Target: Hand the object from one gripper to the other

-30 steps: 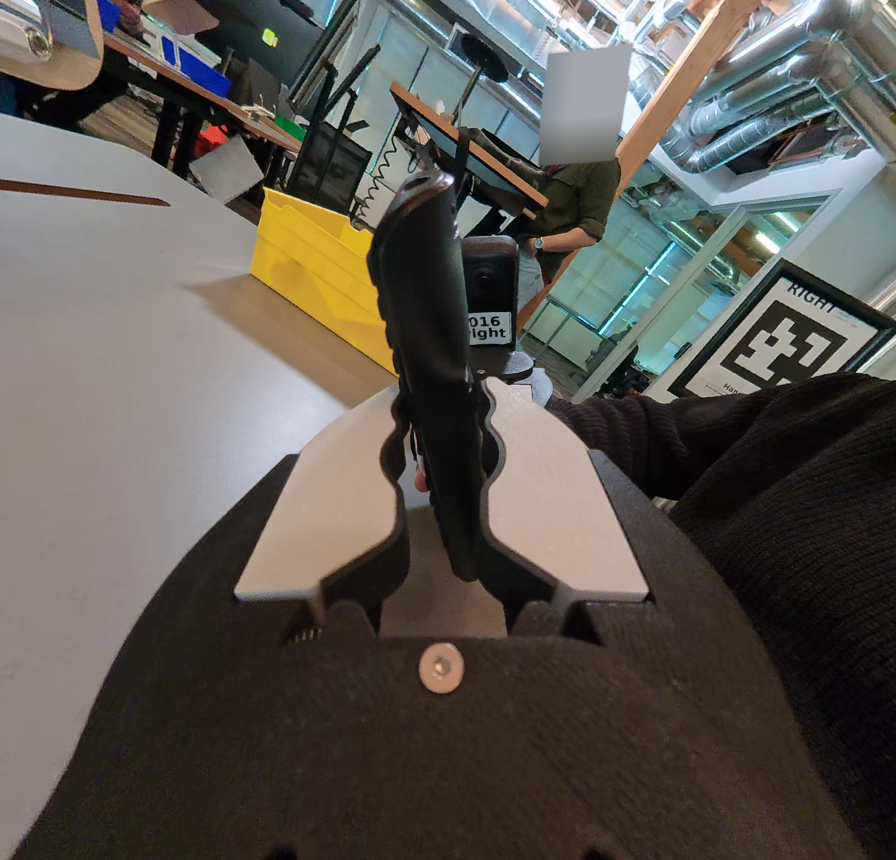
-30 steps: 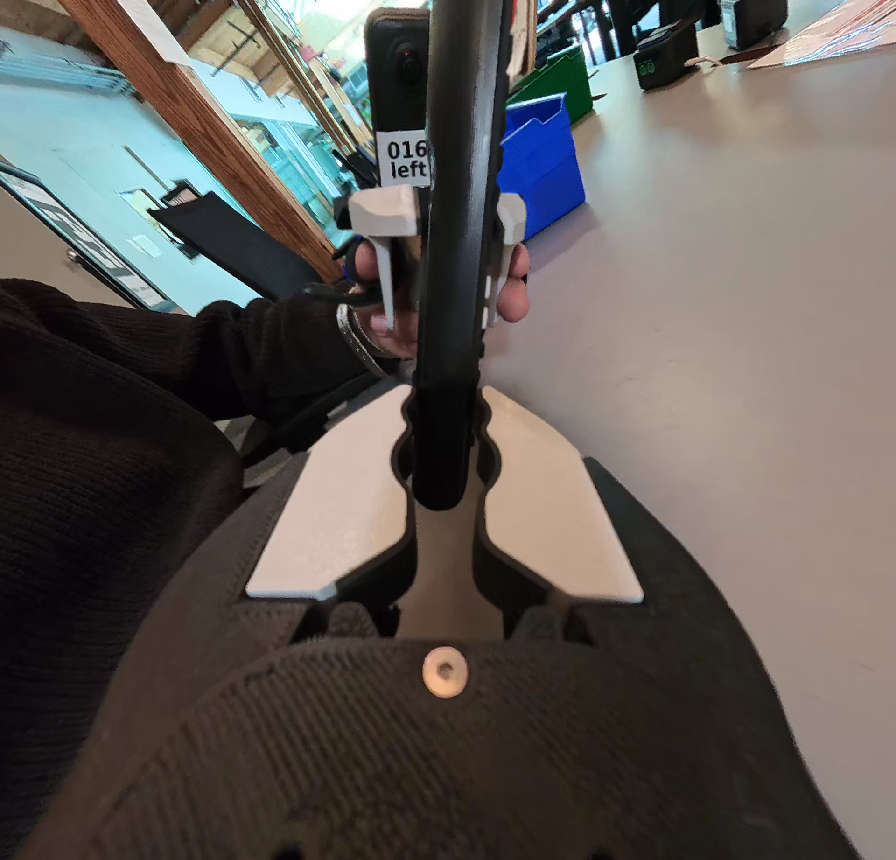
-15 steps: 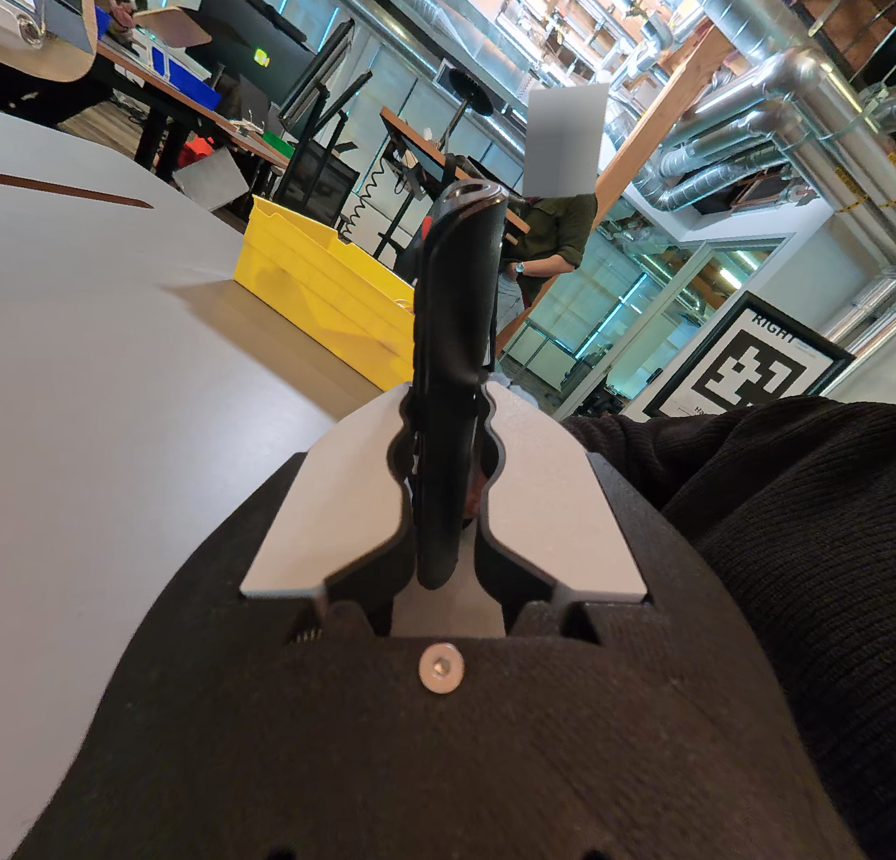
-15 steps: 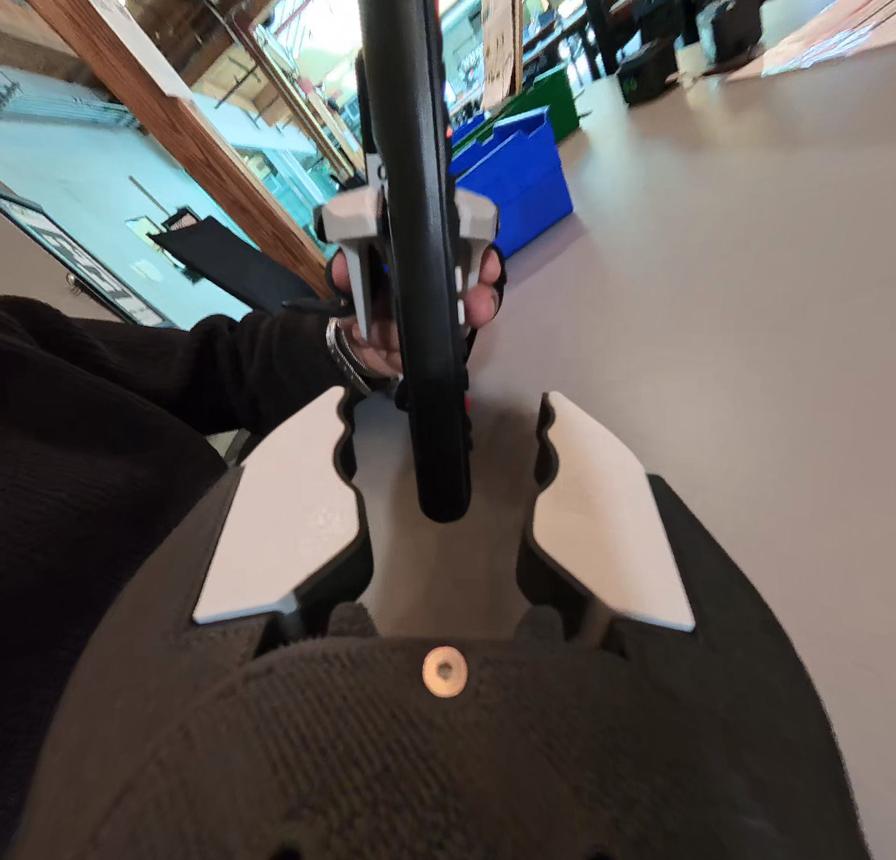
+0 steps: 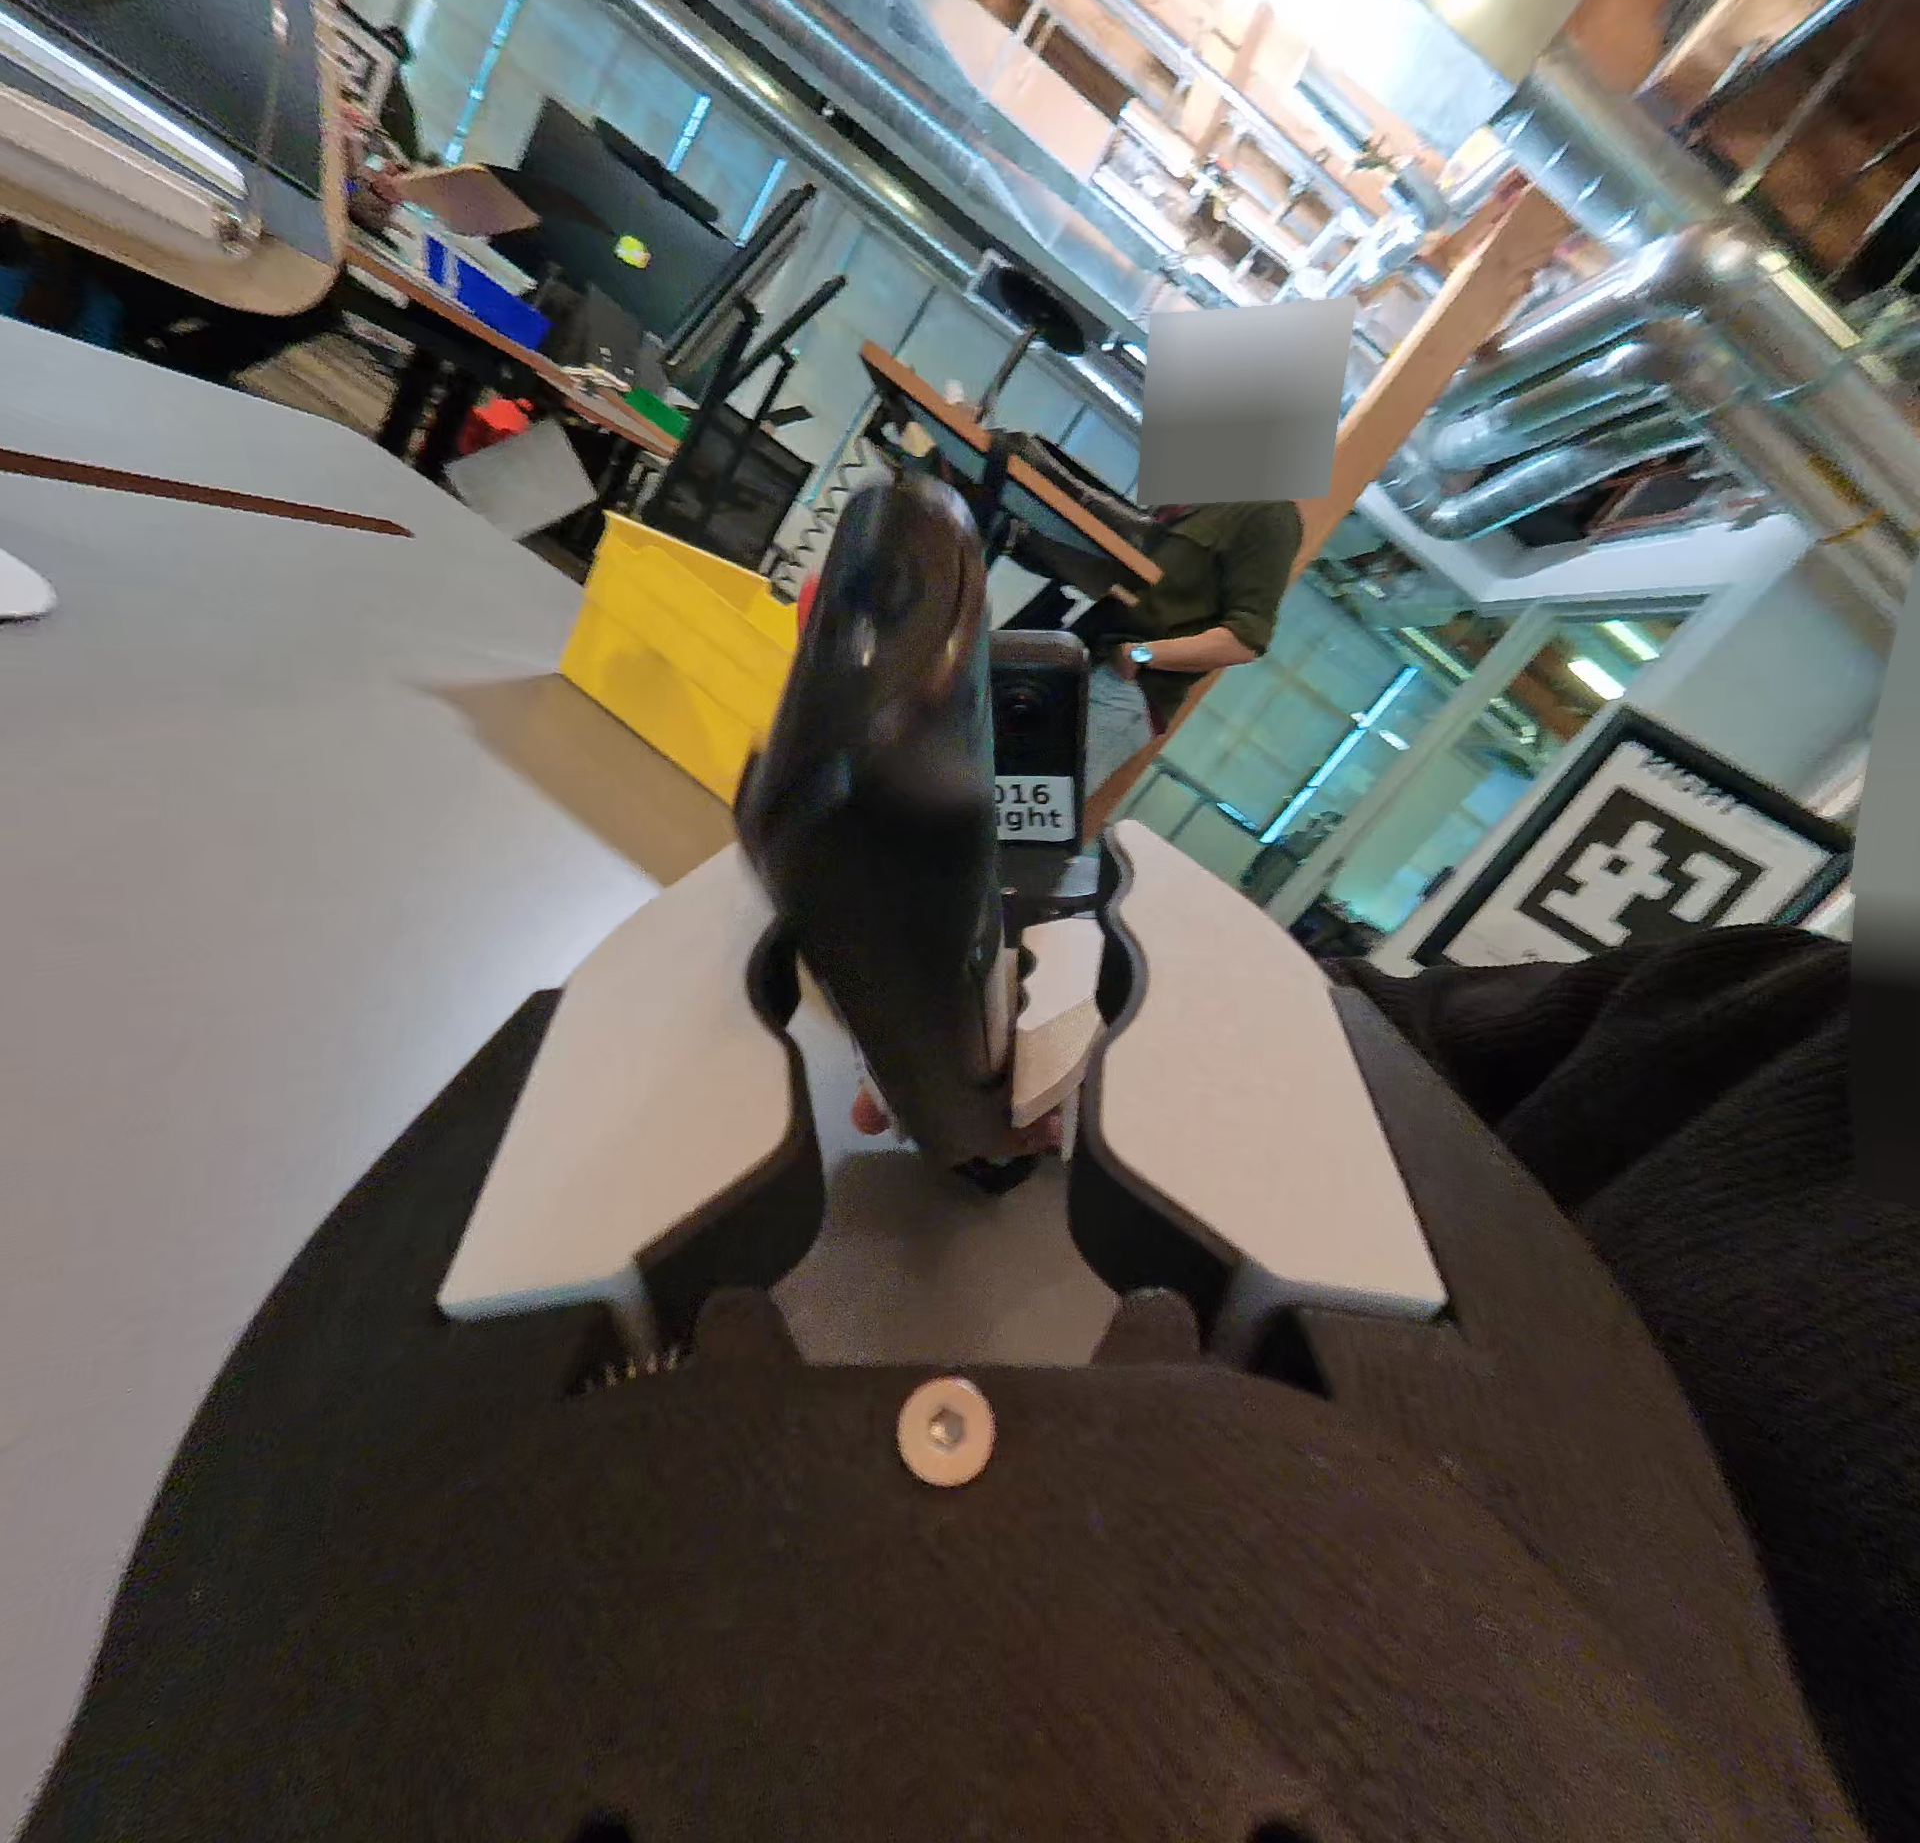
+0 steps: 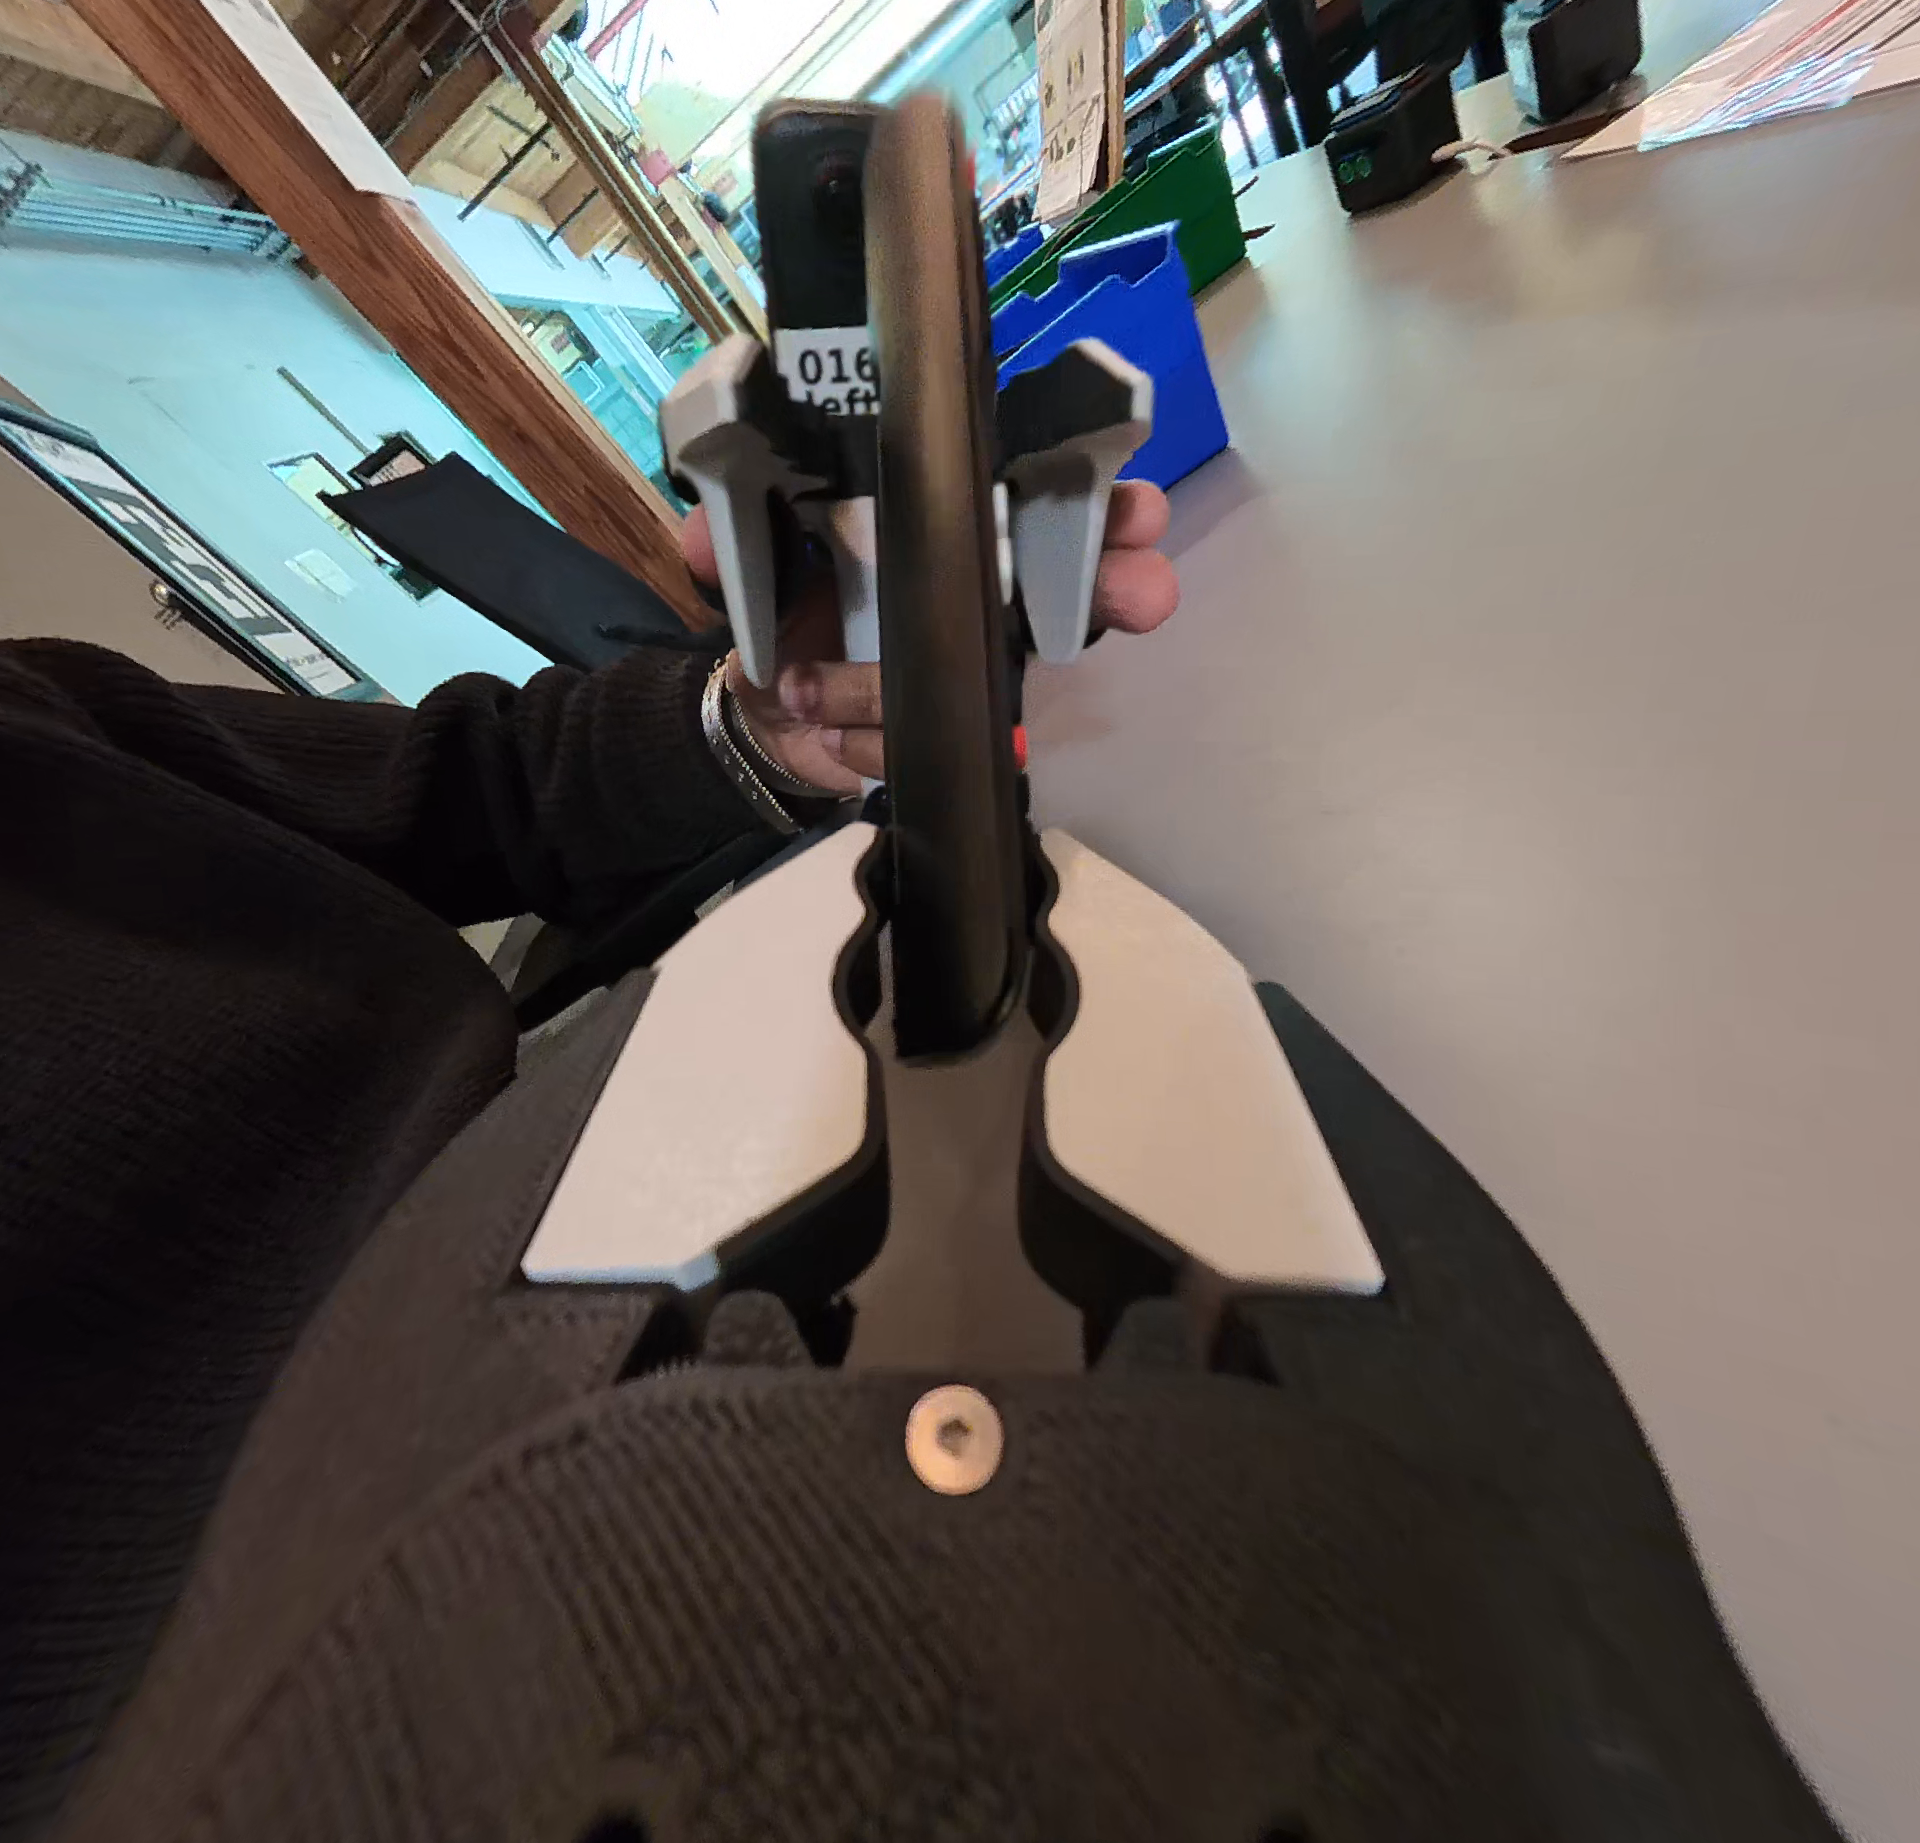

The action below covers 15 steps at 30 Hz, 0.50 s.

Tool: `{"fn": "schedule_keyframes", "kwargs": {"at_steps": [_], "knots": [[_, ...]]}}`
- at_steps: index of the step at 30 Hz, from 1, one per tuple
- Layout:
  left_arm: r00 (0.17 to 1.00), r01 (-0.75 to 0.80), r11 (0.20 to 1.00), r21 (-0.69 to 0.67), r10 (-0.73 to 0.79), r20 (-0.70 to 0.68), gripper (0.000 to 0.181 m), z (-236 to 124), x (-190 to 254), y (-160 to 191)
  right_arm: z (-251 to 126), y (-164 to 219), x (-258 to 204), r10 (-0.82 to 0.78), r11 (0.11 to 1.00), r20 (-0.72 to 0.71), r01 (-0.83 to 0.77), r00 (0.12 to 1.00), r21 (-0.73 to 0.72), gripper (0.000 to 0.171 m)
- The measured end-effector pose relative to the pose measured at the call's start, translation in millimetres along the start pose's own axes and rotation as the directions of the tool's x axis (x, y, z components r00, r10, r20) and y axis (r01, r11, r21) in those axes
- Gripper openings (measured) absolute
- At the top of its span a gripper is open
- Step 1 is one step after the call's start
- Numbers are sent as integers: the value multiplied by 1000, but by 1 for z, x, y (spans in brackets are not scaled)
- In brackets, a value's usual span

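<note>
above a grey counter (image 6: 1558,546), the right gripper (image 6: 954,952) clamps a stiff, slick-looking black object (image 6: 935,567); the left gripper (image 5: 940,1004) fingers gape around its far end.

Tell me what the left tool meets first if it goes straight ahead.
The black object, lying between the fingers of the open left tool and gripped by the right tool; that tool sits just behind, though depth is unclear.
</note>
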<state>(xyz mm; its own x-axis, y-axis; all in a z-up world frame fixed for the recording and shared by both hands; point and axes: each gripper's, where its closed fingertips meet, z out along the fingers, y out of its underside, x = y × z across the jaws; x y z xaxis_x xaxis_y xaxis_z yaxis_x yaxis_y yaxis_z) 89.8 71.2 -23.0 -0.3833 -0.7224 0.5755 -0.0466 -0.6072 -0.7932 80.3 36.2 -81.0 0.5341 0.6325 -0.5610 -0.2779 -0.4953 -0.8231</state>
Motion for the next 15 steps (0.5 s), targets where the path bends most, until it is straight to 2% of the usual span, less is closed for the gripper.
{"fn": "schedule_keyframes", "kwargs": {"at_steps": [5,9,12,15], "knots": [[974,-156,987,-45,161,157,86,-3,-17,-2,-10,-9,7,13,999,-27,-12,1000,30,24],[883,-346,929,-130,369,290,96,-11,-33,-9,-22,-19,11,9,998,-54,-6,999,57,24],[738,-523,823,-224,568,365,99,-21,-42,-17,-32,-25,20,36,997,-83,-29,996,75,24],[573,-667,648,-367,762,303,96,-21,-38,-8,-38,-25,29,70,996,-116,-62,991,71,23]]}}
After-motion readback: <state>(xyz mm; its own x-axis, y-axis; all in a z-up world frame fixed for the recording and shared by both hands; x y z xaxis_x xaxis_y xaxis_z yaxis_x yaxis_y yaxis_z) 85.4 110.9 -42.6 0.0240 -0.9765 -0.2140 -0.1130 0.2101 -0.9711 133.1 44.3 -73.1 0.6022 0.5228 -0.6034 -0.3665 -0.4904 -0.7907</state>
